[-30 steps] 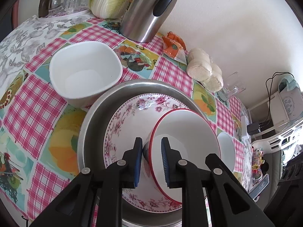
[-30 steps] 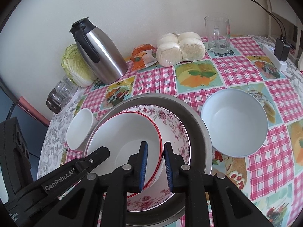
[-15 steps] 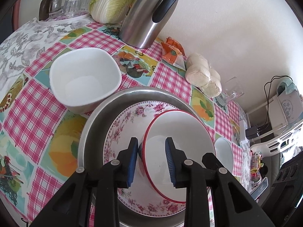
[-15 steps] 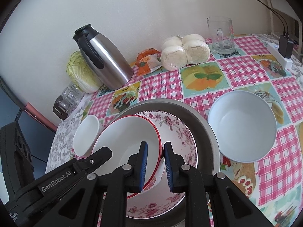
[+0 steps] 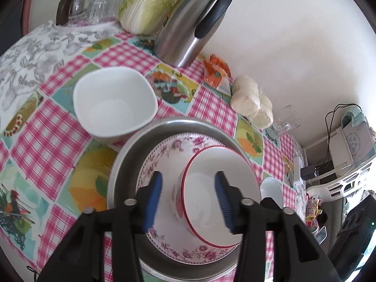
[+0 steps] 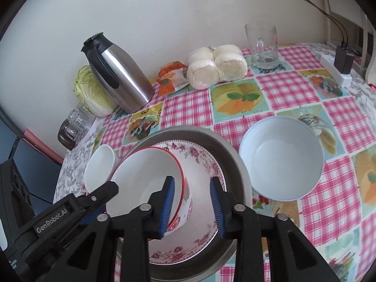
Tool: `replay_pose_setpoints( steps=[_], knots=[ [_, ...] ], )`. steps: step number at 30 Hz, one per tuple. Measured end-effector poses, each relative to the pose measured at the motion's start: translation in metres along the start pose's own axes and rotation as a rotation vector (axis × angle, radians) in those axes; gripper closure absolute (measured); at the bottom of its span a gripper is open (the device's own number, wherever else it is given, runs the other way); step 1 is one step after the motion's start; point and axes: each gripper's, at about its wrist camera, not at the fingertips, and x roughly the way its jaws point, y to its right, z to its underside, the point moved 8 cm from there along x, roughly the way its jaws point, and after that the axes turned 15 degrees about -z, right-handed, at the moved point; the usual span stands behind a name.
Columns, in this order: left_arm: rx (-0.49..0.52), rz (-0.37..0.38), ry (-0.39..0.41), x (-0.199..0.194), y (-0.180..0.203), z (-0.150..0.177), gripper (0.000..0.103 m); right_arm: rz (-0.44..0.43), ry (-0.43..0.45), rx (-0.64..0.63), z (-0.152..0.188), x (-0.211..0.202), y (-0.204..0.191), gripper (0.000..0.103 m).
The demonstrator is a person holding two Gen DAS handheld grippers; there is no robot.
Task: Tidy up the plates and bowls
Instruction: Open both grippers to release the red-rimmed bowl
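Both grippers have let go since 1 second ago: then each was pinched on the rim of the red-rimmed bowl (image 5: pixel 218 195), and now the left gripper (image 5: pixel 189 202) and the right gripper (image 6: pixel 192 208) both stand spread wide, holding nothing. In the left wrist view the bowl's near wall sits between the 2 blue pads without clear contact; in the right wrist view the bowl's right rim lies in the gap, close to the left pad — whether it touches I cannot tell.

The only readable writing is "GenRobot.AI" on the black body of the left gripper (image 6: pixel 54 221), seen from the right wrist camera.

The red-rimmed bowl rests tilted inside the floral bowl (image 5: pixel 164 155), which sits inside the metal basin (image 5: pixel 124 164) on the checked desk (image 5: pixel 47 141). A white square bowl (image 5: pixel 112 103) stands just beside the basin on one side, a pale round bowl (image 6: pixel 280 162) just beside it on the other. Behind stand a steel jug (image 6: pixel 119 77), a cabbage (image 5: pixel 150 2), wrapped buns (image 6: pixel 217 65) and a glass mug (image 6: pixel 262 45).
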Motion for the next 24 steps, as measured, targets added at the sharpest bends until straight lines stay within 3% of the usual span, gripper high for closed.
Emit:
replay_pose_setpoints(
  steps=[2,7,13,18,24],
  knots=[
    [-0.007,-0.010,0.005,-0.004,-0.002,-0.002,0.038,0.011,0.014,0.006,-0.004,-0.006,0.002,0.042],
    [-0.013,-0.041,-0.001,-0.005,-0.007,-0.004,0.031,0.047,0.030,0.017,-0.009,-0.015,0.009,0.027],
    [-0.001,-0.097,0.004,-0.005,-0.012,-0.004,0.022,0.065,0.023,0.032,-0.009,-0.015,0.016,0.021],
    [-0.008,-0.128,0.011,-0.004,-0.017,-0.005,0.013,0.080,0.027,0.025,-0.008,-0.015,0.015,0.001],
    [-0.028,-0.210,0.067,-0.008,-0.032,-0.011,0.000,0.090,0.021,0.027,-0.007,-0.012,0.018,0.000]
  ],
)
